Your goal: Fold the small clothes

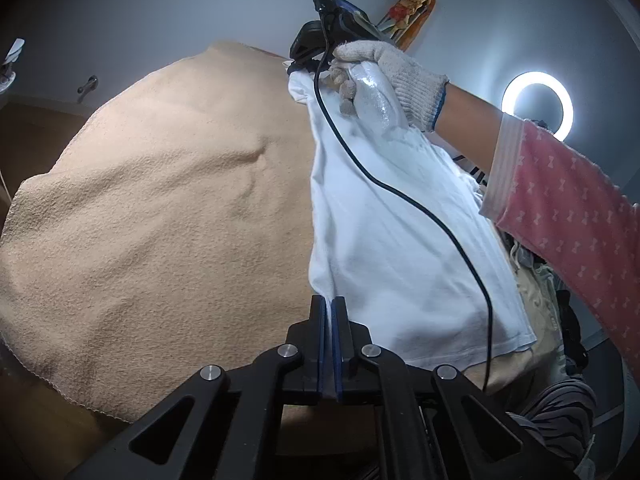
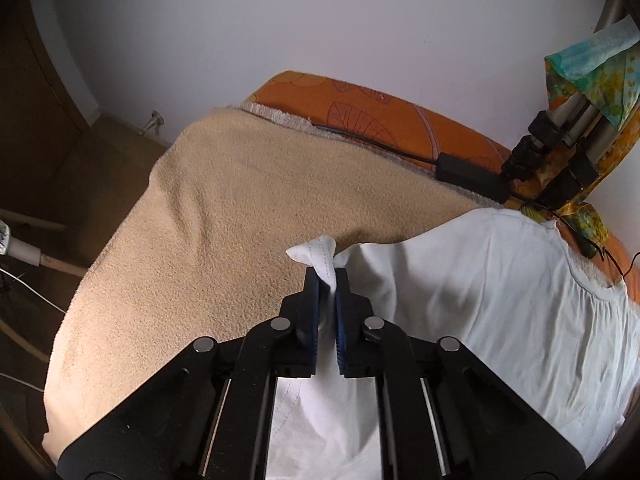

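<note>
Right wrist view: beige towel (image 2: 208,208) over orange mattress (image 2: 384,120), white wall (image 2: 320,20).

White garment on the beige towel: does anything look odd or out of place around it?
One thing: a black cable from the right claw trails loosely across the white garment, where a fold could catch it. Both claws pinch fabric edges; the beige towel has only a small wrinkle.

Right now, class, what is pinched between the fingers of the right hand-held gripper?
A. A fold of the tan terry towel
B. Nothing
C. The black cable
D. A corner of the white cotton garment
D: in the right wrist view the right hand-held gripper is shut on a corner of the white cotton garment, which pokes out past the fingertips.
</note>
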`<state>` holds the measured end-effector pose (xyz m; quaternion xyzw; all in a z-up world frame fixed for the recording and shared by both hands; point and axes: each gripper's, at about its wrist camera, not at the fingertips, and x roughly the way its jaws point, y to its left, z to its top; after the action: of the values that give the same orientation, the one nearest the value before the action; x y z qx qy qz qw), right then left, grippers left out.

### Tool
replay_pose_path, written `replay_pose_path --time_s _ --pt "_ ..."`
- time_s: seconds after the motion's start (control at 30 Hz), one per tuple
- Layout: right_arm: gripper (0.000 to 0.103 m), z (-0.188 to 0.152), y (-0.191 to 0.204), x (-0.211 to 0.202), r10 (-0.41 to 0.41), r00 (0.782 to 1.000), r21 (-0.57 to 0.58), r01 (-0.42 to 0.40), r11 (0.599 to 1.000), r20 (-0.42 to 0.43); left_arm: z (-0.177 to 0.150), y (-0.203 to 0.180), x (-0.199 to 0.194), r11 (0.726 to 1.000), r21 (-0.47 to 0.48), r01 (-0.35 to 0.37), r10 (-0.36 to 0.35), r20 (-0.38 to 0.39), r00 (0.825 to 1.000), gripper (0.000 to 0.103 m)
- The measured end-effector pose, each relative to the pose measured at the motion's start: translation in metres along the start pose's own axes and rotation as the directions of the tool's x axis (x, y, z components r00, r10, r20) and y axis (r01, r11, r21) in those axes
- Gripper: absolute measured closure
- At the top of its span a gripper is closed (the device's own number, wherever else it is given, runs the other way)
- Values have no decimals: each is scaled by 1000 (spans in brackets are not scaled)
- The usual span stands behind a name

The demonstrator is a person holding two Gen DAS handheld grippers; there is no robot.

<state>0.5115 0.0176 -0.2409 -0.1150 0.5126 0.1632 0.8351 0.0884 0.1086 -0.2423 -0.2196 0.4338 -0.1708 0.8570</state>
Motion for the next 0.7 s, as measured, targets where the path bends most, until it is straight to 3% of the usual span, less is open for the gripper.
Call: replay_pose_path --time_s 0.4,0.7 --pt "97 -5 -54 -62 125 982 67 -136 988 144 9 -51 -14 993 107 54 -58 30 998 103" --pt "97 -36 -130 -106 131 962 137 -168 976 241 9 -106 10 968 228 101 -92 -51 994 103"
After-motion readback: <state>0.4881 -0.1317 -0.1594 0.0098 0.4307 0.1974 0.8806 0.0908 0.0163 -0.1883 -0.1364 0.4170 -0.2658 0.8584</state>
